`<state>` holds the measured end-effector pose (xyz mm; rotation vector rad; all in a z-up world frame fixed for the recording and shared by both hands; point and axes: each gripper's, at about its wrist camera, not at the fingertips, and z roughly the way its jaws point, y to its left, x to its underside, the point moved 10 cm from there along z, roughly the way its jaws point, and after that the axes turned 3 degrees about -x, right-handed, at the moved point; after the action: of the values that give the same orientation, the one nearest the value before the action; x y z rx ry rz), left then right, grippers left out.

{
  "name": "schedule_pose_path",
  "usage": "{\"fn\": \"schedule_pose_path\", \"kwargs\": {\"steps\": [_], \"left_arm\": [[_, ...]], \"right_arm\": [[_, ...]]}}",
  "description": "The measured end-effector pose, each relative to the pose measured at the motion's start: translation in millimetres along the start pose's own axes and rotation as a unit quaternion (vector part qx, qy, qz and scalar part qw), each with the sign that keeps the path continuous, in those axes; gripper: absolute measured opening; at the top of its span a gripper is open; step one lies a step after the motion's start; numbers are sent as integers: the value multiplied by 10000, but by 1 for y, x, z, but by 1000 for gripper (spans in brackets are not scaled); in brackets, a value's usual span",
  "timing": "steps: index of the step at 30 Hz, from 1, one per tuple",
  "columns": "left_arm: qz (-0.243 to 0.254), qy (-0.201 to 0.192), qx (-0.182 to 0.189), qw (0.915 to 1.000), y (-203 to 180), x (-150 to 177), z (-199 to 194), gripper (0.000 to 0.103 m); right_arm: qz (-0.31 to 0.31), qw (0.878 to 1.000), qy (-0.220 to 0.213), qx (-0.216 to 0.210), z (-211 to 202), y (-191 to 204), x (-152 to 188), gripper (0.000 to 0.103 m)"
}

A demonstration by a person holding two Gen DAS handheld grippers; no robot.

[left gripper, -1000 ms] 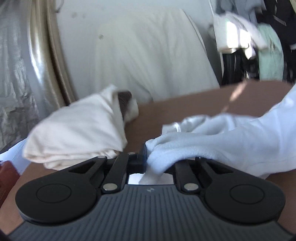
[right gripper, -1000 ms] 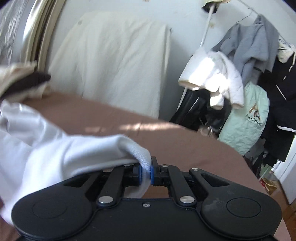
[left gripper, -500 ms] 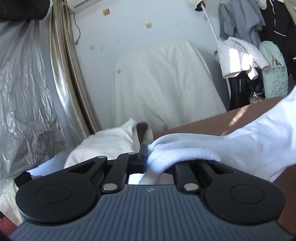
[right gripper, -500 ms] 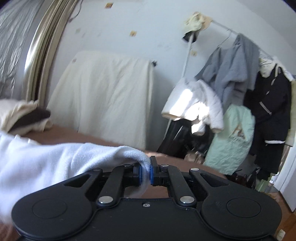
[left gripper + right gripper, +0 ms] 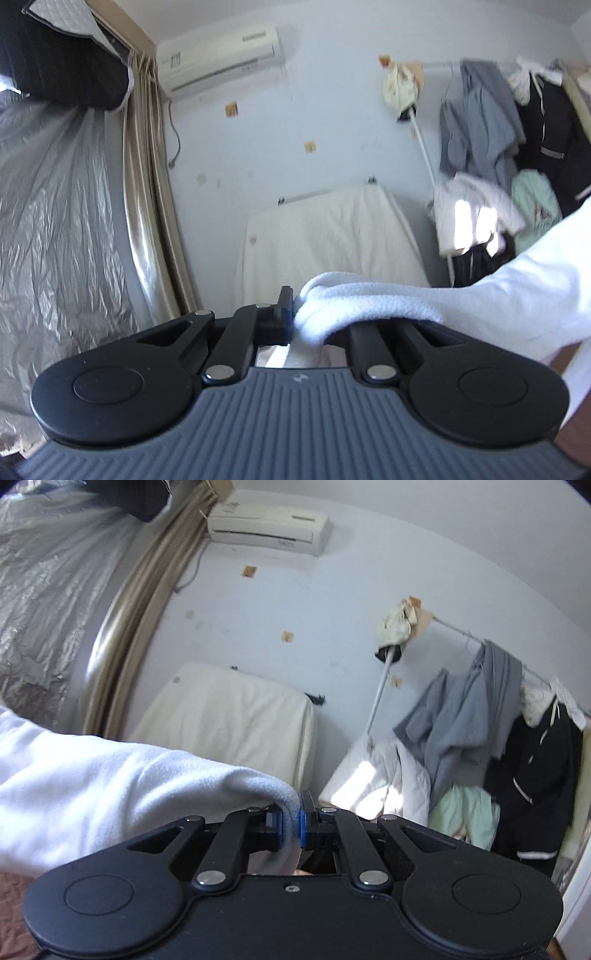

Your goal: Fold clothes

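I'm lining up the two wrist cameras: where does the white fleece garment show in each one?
Left wrist: the white fleece garment fills the right side, its edge pinched in the left gripper.
Right wrist: it fills the left side, its edge pinched in the right gripper.
Shared landmark: the white wall air conditioner, high on the wall in both.

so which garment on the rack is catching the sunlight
The white puffy jacket hanging lowest; the grey top and black jacket beside it stay shaded.
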<state>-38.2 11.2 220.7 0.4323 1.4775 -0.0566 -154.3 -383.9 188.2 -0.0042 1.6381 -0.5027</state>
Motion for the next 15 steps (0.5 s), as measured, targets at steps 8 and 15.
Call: {"fn": "schedule_pose_path", "kwargs": {"steps": [8, 15], "left_arm": [[-27, -409, -70, 9991, -10, -79, -43, 10], [291, 96, -227, 9993, -5, -109, 9, 10]], "right_arm": [[-217, 9993, -247, -168, -59, -19, -47, 8], [-233, 9992, 16, -335, -60, -48, -69, 8]]}}
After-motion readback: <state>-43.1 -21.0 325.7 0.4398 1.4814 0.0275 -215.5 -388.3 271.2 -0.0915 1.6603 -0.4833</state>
